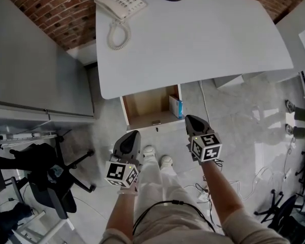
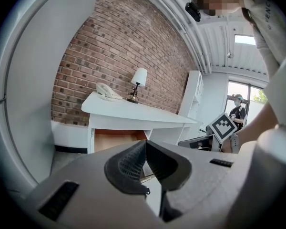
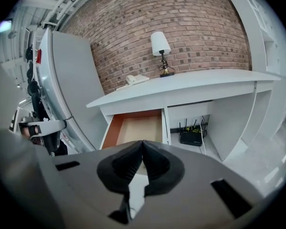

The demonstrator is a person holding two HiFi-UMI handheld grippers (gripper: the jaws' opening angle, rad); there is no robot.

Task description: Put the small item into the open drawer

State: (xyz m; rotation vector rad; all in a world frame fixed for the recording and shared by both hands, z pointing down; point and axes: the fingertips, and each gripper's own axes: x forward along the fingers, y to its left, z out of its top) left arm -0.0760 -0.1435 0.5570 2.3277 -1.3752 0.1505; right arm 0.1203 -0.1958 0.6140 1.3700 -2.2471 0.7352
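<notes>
Jaws are pressed together, empty, on my left gripper [image 1: 136, 132] and right gripper [image 1: 188, 117]. The open drawer [image 1: 147, 103] holds what seems to be a blue box [image 1: 176, 106].

Bright, even indoor light fills all three views. The white desk top [image 1: 193, 39] is nearly washed out, and the drawer [image 1: 150, 108] beneath it is a little dimmer. The glossy floor [image 1: 244, 121] shows pale reflections. Daylight blows out the window [image 2: 251, 90]. Both gripper views bow the brick wall [image 3: 181, 27] and darken at the corners, and their nearest foreground looks soft, perhaps out of focus.
</notes>
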